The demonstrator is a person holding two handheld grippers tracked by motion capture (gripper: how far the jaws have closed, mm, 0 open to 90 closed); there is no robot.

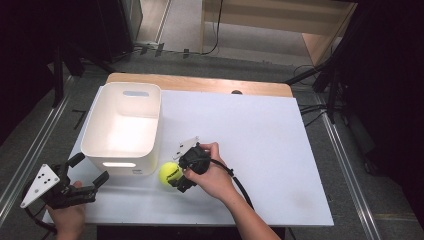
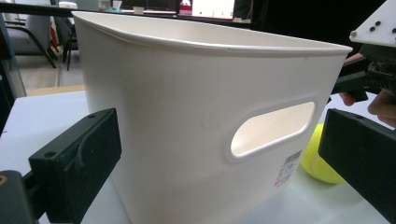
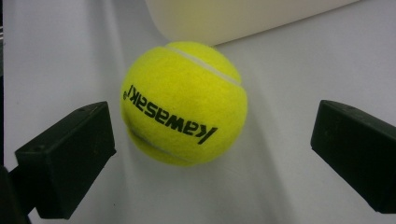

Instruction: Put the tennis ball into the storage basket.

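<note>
A yellow tennis ball (image 1: 170, 173) (image 3: 183, 102) with black lettering lies on the white table, just off the near right corner of a white plastic bin (image 1: 122, 127) (image 2: 201, 112). My right gripper (image 1: 176, 172) (image 3: 205, 154) is open right beside the ball, its jaws spread wide on either side and not touching it. At the table's near left corner my left gripper (image 1: 90, 172) (image 2: 219, 158) stands open, facing the bin's handle wall. The ball (image 2: 322, 161) peeks out beyond the bin in the left gripper view.
The white board (image 1: 260, 140) covers a wooden table, with open surface to the right of the ball. Metal rails (image 1: 30, 150) run along the floor on both sides. The bin looks empty inside.
</note>
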